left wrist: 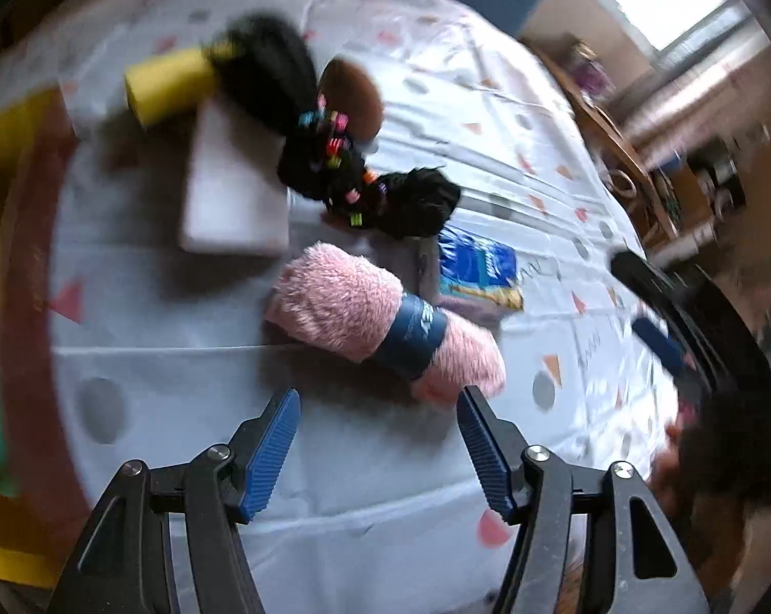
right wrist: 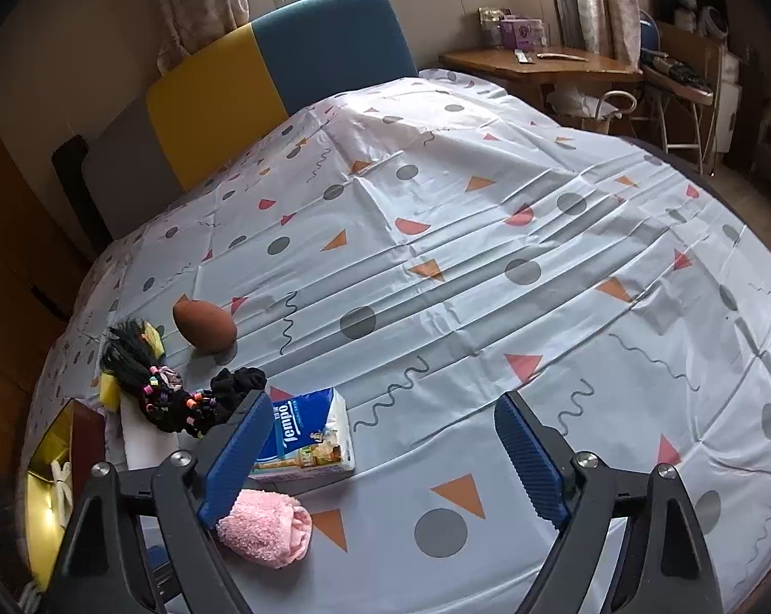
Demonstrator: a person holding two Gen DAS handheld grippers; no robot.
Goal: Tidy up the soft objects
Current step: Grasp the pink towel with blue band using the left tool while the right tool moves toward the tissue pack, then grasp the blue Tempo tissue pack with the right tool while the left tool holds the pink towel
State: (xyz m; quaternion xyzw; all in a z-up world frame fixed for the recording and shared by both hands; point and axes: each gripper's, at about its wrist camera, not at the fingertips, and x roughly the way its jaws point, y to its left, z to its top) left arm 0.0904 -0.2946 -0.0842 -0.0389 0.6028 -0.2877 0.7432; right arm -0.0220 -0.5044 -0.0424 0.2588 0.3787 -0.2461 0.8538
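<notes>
- The left tongs [left wrist: 380, 453] fill the bottom of the left wrist view, blue pads spread wide with nothing between them, tilted steeply down at the counter [left wrist: 180, 307], which wears a pale cloth printed with dots and triangles.
- Just beyond their tips lies one pink fluffy roll [left wrist: 380, 325] with a dark blue band around it; in the right wrist view only its end shows, the rest hidden behind the left-hand finger of the right tongs [right wrist: 380, 453].
- The right tongs also stand wide and empty, angled down over bare cloth.
- One blue tissue pack [right wrist: 308, 435] lies flat beside the roll; in the left view it is partly covered and blurred.
- One black hair bundle [left wrist: 329, 153] with small coloured bands sprawls across one white slab [left wrist: 232, 194], hiding part of it.
- One yellow foam roll [left wrist: 168, 84] pokes out from behind the hair, its far end covered.
- One brown egg-shaped sponge [right wrist: 204, 326] sits apart, farther back.
- The left view is smeared; a dark shape at its right edge cannot be made out.
- A yellow-lined box [right wrist: 47, 465] is cut off at the left border.
</notes>
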